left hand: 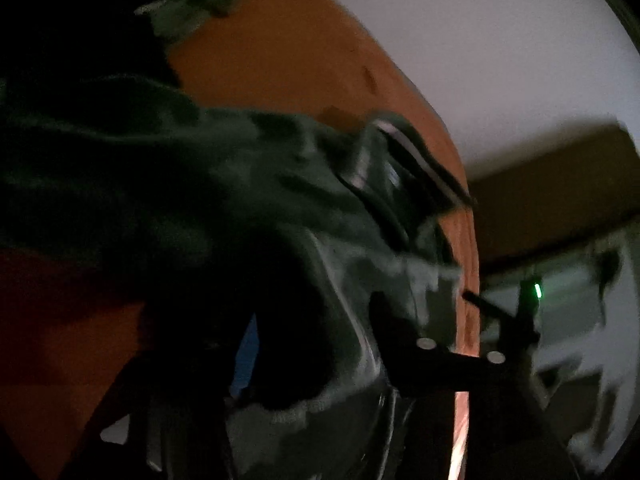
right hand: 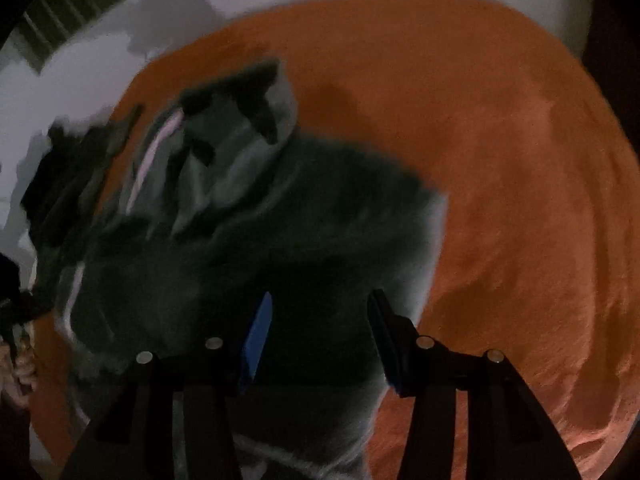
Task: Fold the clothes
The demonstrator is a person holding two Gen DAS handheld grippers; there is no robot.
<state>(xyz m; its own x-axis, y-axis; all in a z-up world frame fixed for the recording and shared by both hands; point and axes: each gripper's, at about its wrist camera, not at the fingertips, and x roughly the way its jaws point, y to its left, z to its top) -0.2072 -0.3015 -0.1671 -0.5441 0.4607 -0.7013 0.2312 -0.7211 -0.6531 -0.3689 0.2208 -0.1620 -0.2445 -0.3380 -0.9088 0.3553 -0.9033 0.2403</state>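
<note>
The garment [right hand: 256, 248], dark green-grey, is spread on the orange cover [right hand: 500, 184], with its collar end toward the far left in the right wrist view. The right gripper [right hand: 320, 316] is held over the near edge of the garment, pointing steeply down; its jaws stand apart and nothing is seen between them. In the left wrist view the garment [left hand: 224, 184] lies close before the left gripper [left hand: 316, 320] and hides much of it. Cloth is draped between its fingers, but whether the pads press on it cannot be told. The long axis of the garment seems to run from the right gripper away to the upper left. The right gripper is judged nearer to the free near edge.
</note>
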